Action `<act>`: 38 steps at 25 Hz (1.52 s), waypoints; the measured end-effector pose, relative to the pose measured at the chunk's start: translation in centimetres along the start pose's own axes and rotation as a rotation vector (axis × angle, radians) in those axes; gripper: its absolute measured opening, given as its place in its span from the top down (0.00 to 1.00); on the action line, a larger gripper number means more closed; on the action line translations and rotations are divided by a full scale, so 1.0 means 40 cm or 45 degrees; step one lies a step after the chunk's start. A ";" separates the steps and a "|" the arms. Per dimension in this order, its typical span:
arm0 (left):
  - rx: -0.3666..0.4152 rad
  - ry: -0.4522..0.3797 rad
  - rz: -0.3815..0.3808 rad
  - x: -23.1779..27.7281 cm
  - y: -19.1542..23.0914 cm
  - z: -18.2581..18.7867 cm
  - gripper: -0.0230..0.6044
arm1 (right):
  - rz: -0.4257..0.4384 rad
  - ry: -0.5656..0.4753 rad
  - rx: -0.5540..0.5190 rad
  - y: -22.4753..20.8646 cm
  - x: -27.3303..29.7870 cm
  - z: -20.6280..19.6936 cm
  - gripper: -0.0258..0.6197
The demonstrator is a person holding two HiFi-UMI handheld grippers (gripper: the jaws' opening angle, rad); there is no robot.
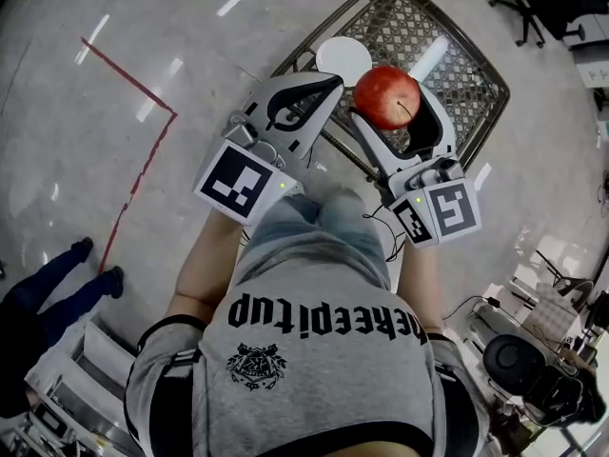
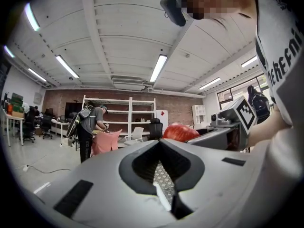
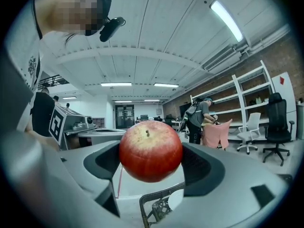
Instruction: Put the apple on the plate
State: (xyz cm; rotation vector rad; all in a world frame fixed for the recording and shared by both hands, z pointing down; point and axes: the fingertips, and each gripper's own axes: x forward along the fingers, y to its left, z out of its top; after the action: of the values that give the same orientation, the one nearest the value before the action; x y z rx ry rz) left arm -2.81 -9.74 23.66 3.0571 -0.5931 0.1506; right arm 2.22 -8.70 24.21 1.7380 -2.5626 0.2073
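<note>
A red apple is held in the air between the jaws of my right gripper, which is shut on it. In the right gripper view the apple fills the middle, stem up, gripped at both sides. A small white plate lies on the near left corner of a wire mesh table below, just left of the apple. The plate also peeks out under the apple. My left gripper is raised beside the right one, jaws together with nothing between them. The apple shows beyond its tips.
A red tape line runs across the glossy floor at left. A person's legs stand at the lower left. Equipment and cables crowd the lower right. Another person and white shelves are far off.
</note>
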 end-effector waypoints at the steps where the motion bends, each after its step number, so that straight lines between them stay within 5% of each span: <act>1: -0.002 0.001 -0.009 0.005 -0.002 0.001 0.94 | -0.010 0.002 0.003 -0.005 -0.003 0.000 0.33; 18: -0.045 0.080 0.026 0.146 0.126 -0.046 0.94 | 0.024 0.129 0.015 -0.173 0.149 -0.100 0.33; 38: -0.123 0.216 0.098 0.234 0.200 -0.178 0.94 | 0.096 0.323 0.026 -0.319 0.284 -0.351 0.33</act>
State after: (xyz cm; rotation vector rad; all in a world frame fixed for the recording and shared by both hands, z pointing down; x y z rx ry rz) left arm 2.20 -20.33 31.73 2.8921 -0.6847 0.3678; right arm 9.21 -21.99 40.47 1.5115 -2.4507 0.4283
